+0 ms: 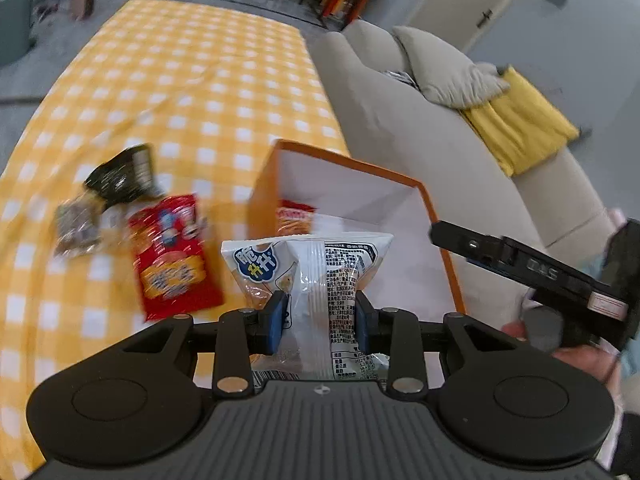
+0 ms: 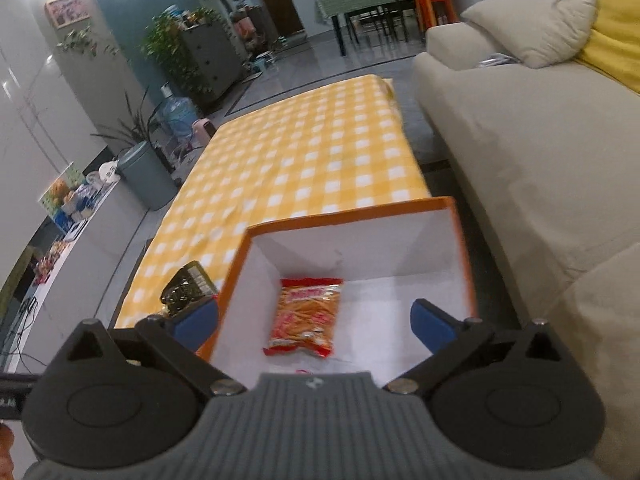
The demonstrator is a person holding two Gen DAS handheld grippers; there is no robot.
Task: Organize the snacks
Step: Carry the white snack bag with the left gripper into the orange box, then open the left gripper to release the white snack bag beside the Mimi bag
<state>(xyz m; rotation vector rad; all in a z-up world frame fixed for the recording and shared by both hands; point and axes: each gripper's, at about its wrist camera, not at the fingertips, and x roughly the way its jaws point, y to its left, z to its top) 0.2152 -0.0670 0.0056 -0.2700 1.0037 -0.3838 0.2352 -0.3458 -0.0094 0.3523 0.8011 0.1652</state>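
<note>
My left gripper [image 1: 320,320] is shut on a white snack bag [image 1: 316,268] with blue lettering, held above the near left corner of the orange box [image 1: 440,248]. The box has white inner walls and holds a red and orange snack bag [image 2: 306,316], also showing in the left wrist view [image 1: 294,218]. On the yellow checked tablecloth [image 1: 192,80] left of the box lie a red snack bag [image 1: 172,256], a dark bag [image 1: 120,178] and a clear packet [image 1: 76,224]. My right gripper [image 2: 314,320] is open and empty above the box [image 2: 340,218].
A beige sofa [image 2: 540,152] with grey and yellow cushions [image 1: 516,120] runs along the right of the table. The dark bag [image 2: 186,286] lies just left of the box. Plants, a cabinet and a dining table stand far behind.
</note>
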